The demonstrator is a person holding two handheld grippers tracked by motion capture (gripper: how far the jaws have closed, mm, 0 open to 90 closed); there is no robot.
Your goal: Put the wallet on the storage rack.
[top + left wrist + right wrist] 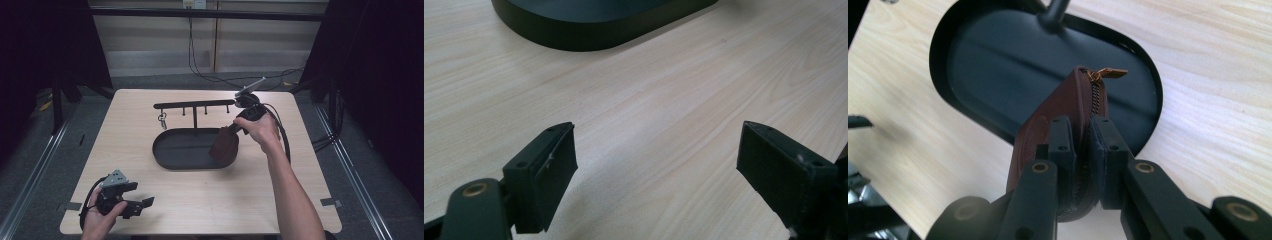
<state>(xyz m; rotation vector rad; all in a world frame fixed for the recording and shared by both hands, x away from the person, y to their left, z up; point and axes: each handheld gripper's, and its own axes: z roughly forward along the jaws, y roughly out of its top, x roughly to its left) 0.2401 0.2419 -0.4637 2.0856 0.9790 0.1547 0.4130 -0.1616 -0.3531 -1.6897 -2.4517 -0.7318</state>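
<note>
A brown leather zip wallet (223, 144) hangs over the right end of a black oval tray (172, 156), pinched at its upper edge by my right gripper (233, 128). In the right gripper view the two black jaws press on the wallet (1068, 107) on either side of its zipper, whose brass pull (1108, 73) points away over the tray (998, 65). My left gripper (142, 195) lies near the table's front left corner, held by a hand, jaws wide apart. In the left gripper view nothing but bare wood lies between its fingers (549, 165).
From the tray rises a thin post carrying a black hook rail (192, 105), with a metal key ring (162, 120) hanging at its left end. The tray's rim (574, 37) lies ahead of the left gripper. Cables run across the floor behind the table.
</note>
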